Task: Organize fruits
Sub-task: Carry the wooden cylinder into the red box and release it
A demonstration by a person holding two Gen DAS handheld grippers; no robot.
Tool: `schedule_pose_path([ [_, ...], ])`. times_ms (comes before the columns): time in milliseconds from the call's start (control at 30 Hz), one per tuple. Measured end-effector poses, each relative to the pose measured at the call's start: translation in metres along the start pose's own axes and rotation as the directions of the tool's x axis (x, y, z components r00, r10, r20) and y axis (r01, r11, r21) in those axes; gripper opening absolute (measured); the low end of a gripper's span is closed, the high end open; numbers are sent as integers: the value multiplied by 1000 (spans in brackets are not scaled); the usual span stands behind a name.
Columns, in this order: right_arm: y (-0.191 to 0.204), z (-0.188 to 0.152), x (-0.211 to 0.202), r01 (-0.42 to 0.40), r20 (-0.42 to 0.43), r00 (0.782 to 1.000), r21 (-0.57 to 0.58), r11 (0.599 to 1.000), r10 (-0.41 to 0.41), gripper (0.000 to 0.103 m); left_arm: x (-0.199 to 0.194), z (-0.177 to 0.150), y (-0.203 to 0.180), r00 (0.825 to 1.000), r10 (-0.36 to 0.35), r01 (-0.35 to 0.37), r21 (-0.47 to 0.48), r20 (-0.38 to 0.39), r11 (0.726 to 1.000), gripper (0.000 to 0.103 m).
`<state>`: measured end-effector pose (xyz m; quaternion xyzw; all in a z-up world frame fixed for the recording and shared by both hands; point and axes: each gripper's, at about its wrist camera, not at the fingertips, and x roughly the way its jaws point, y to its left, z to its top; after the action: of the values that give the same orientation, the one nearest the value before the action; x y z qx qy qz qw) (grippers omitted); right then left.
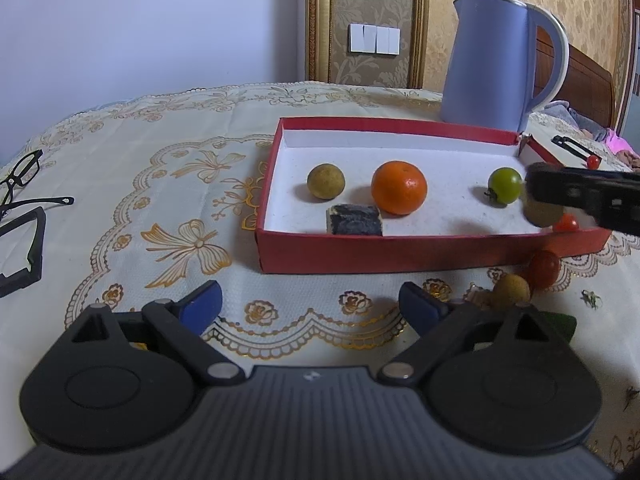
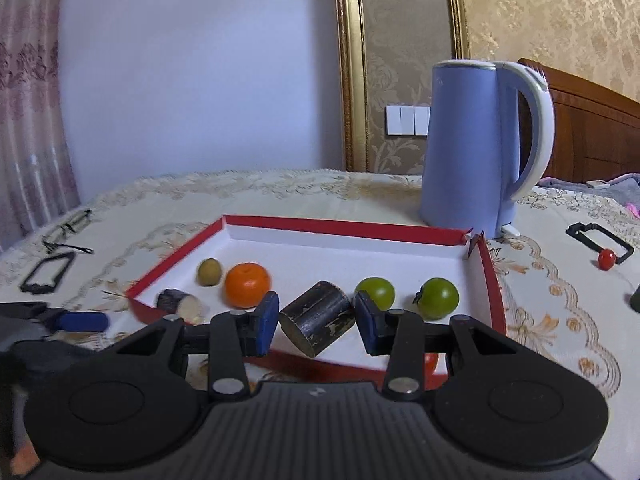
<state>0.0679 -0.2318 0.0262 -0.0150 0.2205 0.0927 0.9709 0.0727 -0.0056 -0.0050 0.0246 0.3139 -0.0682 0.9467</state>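
Dark cylinder piece (image 2: 318, 318) between right claw (image 2: 316, 322) pads, over red box (image 2: 344, 227).

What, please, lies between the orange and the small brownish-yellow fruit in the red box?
Nothing: in the left wrist view, bare white box floor separates the orange from the brownish-yellow fruit. The dark sugarcane piece sits nearer the red box's front wall.
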Motion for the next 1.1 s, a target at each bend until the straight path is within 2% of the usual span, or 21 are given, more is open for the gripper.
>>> schedule_pose_path([
  [167,0,3,33,24,-60,998,5,1000,-24,40,1,0,1,1000,-6,6,-6,-1,1000,95],
  [400,2,0,55,41,-96,995,5,999,-41,40,0,0,1,1000,-6,6,-6,-1,1000,96],
  [1100,7,-1,41,47,-94,994,-11,999,-48,42,2,0,1,1000,9,-9,-7,-3,1000,97],
])
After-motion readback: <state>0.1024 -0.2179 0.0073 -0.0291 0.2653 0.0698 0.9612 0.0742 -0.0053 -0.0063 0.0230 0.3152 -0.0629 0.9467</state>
